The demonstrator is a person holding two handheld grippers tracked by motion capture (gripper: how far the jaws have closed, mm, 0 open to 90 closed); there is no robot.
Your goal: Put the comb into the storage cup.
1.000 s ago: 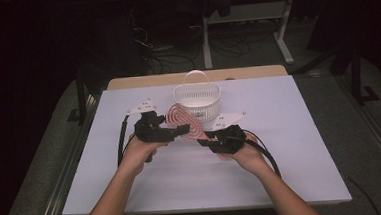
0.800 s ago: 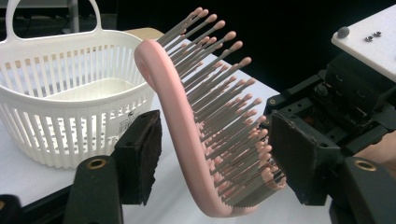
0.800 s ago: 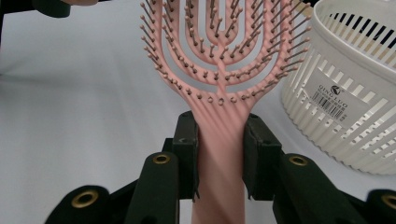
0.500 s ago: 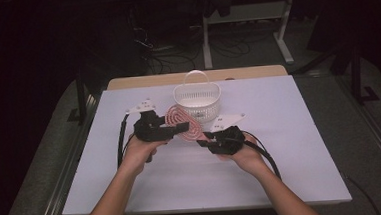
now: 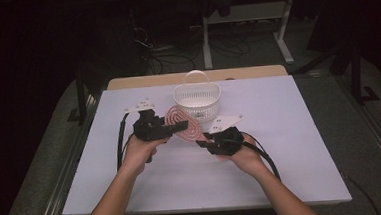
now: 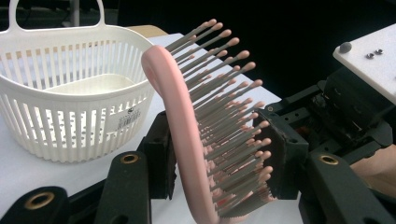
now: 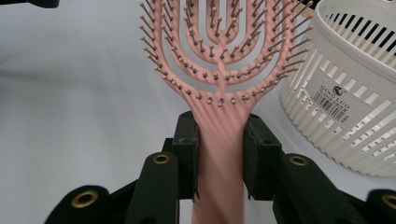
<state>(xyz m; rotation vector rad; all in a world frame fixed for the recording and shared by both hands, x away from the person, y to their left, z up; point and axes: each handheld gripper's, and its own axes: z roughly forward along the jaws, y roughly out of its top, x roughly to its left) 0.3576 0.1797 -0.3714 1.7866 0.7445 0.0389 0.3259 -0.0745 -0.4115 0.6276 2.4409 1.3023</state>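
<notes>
A pink hairbrush (image 5: 182,124) with grey bristles is held off the white table (image 5: 305,130) between both grippers. My left gripper (image 5: 176,127) is shut across the brush head: in the left gripper view one jaw presses the brush's back (image 6: 182,130) and the other meets the bristle tips. My right gripper (image 5: 204,142) is shut on the handle, and in the right gripper view the hairbrush (image 7: 219,60) rises straight up from its jaws. A white slotted basket (image 5: 197,104) with a loop handle stands just behind the brush.
The basket (image 6: 70,121) looks empty and stands close to the brush head; its labelled wall (image 7: 345,93) is at the right of the right gripper view. Cables trail from both grippers over the table. Dark floor and desk legs lie beyond the far edge.
</notes>
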